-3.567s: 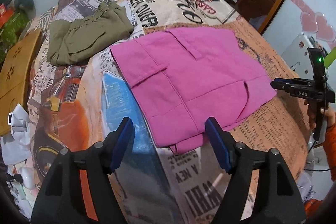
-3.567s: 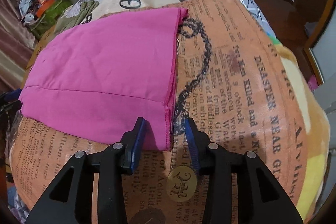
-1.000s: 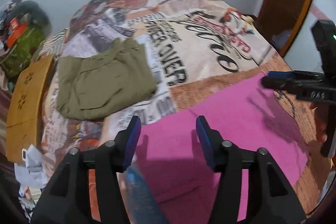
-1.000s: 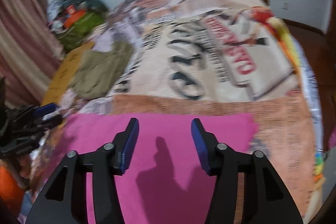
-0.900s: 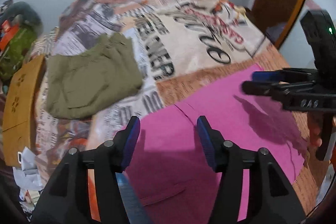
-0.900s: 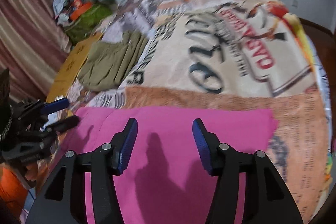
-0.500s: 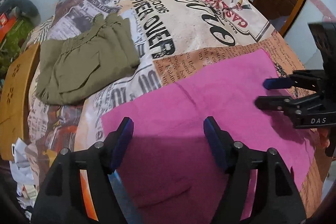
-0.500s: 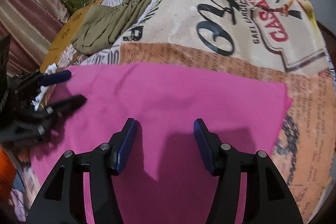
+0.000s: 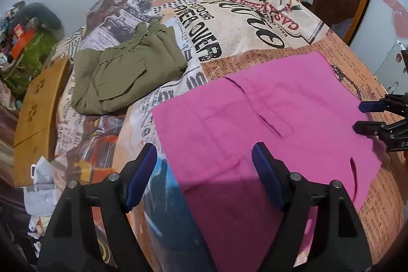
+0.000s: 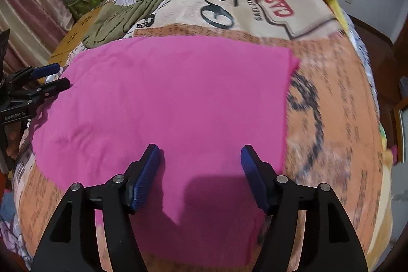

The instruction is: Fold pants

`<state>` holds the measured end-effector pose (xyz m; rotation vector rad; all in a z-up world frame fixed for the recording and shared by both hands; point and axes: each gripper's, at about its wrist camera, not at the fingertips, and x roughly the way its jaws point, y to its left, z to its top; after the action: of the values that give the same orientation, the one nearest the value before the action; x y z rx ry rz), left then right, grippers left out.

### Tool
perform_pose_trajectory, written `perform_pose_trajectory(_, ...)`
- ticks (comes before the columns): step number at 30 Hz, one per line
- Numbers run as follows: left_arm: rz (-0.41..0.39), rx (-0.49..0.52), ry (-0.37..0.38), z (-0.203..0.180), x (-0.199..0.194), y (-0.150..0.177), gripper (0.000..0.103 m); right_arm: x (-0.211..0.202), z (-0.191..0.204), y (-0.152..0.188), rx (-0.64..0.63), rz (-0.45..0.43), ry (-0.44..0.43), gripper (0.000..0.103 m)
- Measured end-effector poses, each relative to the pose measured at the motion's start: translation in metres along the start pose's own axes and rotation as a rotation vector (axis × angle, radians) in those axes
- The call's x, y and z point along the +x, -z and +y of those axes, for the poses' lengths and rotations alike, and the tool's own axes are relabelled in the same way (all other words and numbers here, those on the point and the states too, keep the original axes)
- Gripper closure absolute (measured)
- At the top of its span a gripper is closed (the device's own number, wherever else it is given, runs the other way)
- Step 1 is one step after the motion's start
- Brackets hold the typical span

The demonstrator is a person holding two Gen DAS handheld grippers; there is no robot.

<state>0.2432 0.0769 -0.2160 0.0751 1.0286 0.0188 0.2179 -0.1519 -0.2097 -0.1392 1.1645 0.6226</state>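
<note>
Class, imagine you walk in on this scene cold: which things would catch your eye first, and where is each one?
The bright pink pants draw the eye first, spread flat across the near part of the newspaper-print bedspread. Next comes the folded olive-green garment, lying farther back to the pink pants' left. The left hand-held gripper and the right hand-held gripper hang over the pink cloth, jaws opening and gripping nothing.

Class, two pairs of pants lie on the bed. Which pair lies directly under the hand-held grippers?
The pink pants, spread flat beneath both open hand-held grippers. The olive pants sit bunched farther back toward the bed's left side, away from either one.
</note>
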Motion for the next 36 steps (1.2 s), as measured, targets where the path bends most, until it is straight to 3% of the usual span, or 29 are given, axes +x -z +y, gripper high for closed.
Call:
perform_pose_trajectory(10,0.004,-0.025,-0.014,0.002,-0.021,0.018,0.021,-0.022,-0.001,0.022,0.038,-0.007,0.046,0.04)
perform_pose_trajectory(17,-0.006,-0.082,0.017,0.0,-0.053,0.031,0.021,-0.048,0.025,0.02,0.013,-0.09,0.004,0.04)
perform_pose_trajectory(21,0.026,-0.194,0.128,0.004,-0.06,0.042,0.02,-0.049,0.049,0.015,-0.011,-0.12,-0.03,0.04)
perform_pose_trajectory(26,0.096,-0.323,0.247,0.009,-0.053,0.059,0.02,-0.028,0.074,0.015,-0.051,-0.088,-0.056,0.04)
perform_pose_trajectory(34,0.156,-0.383,0.399,0.001,-0.053,0.073,0.02,-0.006,0.084,0.015,-0.078,-0.04,-0.055,0.04)
perform_pose_trajectory(36,0.171,-0.399,0.466,-0.003,-0.053,0.074,0.02,-0.006,0.084,0.015,-0.076,-0.037,-0.063,0.04)
